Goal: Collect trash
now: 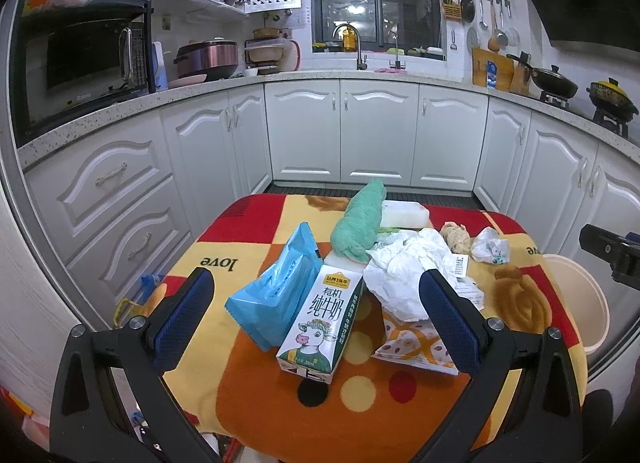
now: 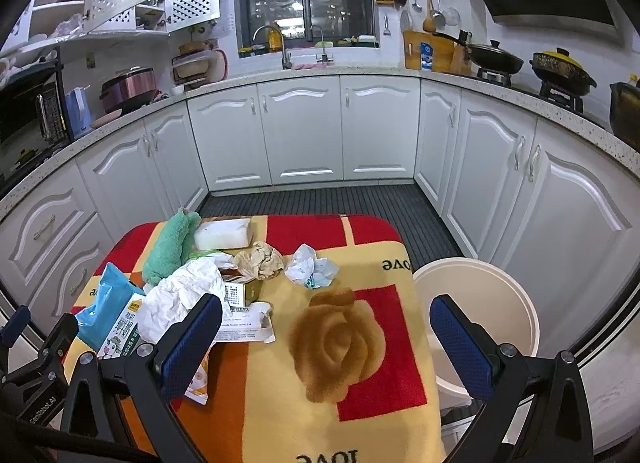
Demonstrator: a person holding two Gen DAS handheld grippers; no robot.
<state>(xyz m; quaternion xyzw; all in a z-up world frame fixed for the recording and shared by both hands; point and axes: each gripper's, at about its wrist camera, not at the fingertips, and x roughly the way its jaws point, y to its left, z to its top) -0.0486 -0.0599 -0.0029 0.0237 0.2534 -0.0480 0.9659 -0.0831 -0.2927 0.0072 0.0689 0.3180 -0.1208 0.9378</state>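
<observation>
White kitchen cabinets (image 1: 376, 135) are seen behind a small table covered with a patterned blanket (image 2: 344, 403). Trash is piled on the blanket: a milk carton (image 1: 320, 327) at 12 o'clock from the left gripper (image 1: 316, 319), a blue packet (image 1: 276, 299) touching it at 10 o'clock, and crumpled white paper (image 1: 404, 275) at 2 o'clock. A green cloth (image 1: 358, 223) is draped farther back. Both the left gripper and the right gripper (image 2: 326, 347) are held wide apart, gripping nothing. A cream bin (image 2: 484, 303) is placed just beside the table at 2 o'clock from the right gripper.
</observation>
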